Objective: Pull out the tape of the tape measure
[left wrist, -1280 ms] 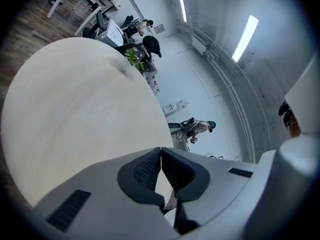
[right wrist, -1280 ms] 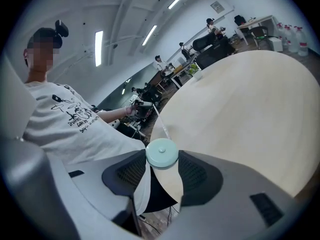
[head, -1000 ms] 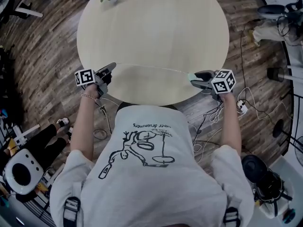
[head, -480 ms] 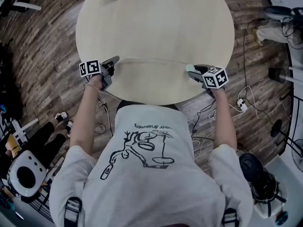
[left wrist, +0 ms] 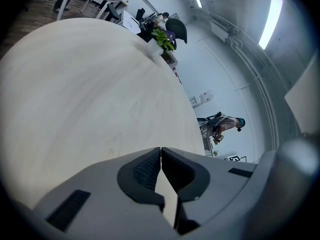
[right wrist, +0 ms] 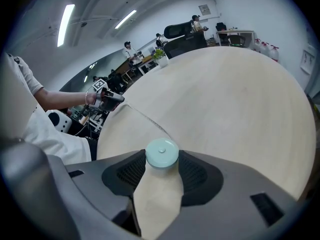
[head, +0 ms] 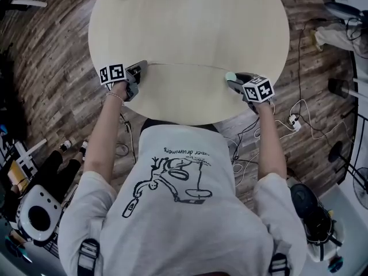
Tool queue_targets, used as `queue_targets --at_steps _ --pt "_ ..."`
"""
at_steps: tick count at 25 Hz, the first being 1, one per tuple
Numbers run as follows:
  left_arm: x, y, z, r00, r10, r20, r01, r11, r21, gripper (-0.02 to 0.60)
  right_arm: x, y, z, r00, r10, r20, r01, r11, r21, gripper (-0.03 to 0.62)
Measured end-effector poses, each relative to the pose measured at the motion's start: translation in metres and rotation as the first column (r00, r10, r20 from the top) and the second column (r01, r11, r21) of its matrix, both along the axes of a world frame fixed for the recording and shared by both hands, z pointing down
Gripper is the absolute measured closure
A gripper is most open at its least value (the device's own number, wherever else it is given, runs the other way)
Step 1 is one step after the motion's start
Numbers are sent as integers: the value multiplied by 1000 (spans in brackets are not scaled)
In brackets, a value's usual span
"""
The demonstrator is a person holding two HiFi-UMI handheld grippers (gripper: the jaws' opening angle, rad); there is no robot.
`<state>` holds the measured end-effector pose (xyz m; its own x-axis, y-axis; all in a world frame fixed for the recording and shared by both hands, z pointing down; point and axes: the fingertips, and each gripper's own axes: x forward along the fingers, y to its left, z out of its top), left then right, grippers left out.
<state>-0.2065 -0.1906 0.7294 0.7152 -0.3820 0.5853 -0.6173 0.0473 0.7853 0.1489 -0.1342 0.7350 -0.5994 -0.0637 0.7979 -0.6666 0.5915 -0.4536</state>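
So the tape measure (right wrist: 161,153), a small round mint-green case, is seen clamped between the pads of the right gripper (head: 232,80), over the near-right part of the round table (head: 190,22); the jaws are spread fairly wide but are pressed onto the case on both sides, so it's a proper grasp; the tape (head: 184,66) is drawn out of the case and stretched as a thin pale line across the near part of the light wood top, over to the left gripper (head: 142,66); in the left gripper view the jaws are shown pinched together at the tips, and the tape's end can't really be made out between them there, though in the head view and the right gripper view the line is seen running straight into those tips, so that one is taken as clenched on the tape; the two grippers are held well apart, one at each side of the person's body, roughly level with each other in the head view; as for containers, only one is found: a small whitish pot (left wrist: 154,48) at the table's far edge, with a green leafy plant (left wrist: 164,36) in it; around the table a wood-plank floor (head: 52,68) is seen, with cables (head: 287,122) lying on it at the right
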Motion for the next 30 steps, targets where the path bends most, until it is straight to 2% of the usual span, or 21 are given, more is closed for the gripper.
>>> queue_targets --at_steps 8,19,25,30 --pt "-1 -3 3 999 0 43 0 1000 -1 557 5 -1 10 997 -5 -82 8 999 37 373" --pt "-3 7 6 996 -12 90 11 1000 12 537 10 -3 9 996 14 -88 -7 997 78 352" --pt "5 16 -25 996 -18 85 11 997 78 542 15 -2 -23 996 48 -69 -36 985 168 418" --pt "21 27 -61 994 -9 112 -10 985 170 554 17 1 -65 996 81 -38 -68 962 265 467"
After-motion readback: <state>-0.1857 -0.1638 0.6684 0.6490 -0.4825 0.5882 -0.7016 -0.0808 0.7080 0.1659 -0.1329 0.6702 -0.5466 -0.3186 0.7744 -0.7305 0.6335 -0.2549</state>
